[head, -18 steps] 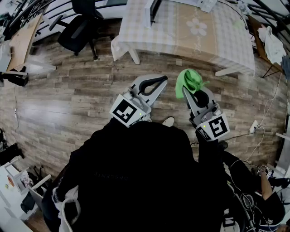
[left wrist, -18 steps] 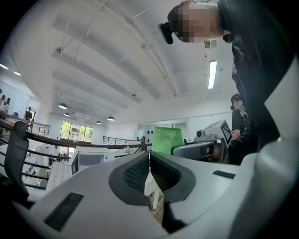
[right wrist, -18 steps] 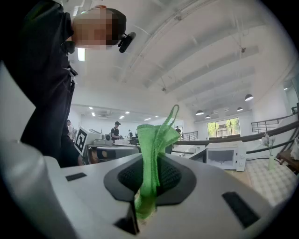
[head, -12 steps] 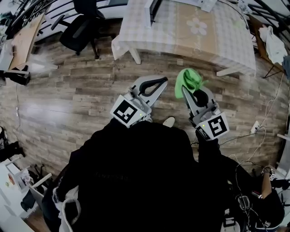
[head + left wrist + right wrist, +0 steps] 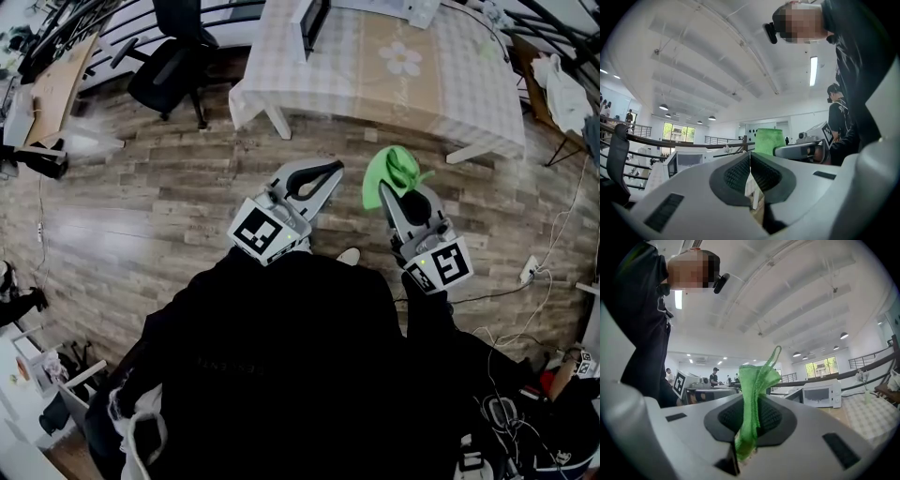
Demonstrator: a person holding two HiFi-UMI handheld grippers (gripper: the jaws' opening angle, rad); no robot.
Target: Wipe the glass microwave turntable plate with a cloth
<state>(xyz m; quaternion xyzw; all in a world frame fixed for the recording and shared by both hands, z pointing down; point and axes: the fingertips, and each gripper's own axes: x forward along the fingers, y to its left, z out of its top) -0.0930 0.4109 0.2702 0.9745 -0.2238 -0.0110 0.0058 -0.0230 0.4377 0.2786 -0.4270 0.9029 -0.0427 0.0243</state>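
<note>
My right tongs (image 5: 751, 404) are clamped on the green cloth (image 5: 758, 377), which sticks up past their tips and trails down between the pads, while my left tongs (image 5: 750, 158), just beside them, are pressed together on nothing, both over the wooden floor (image 5: 141, 216) short of the desk (image 5: 459, 89).

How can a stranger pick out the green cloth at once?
Find the table with the checked cover at the top of the head view, then come down across the wooden floor to the two claws. The cloth is pinched in the right claw, the only bright green thing; the left claw is shut on nothing.
</note>
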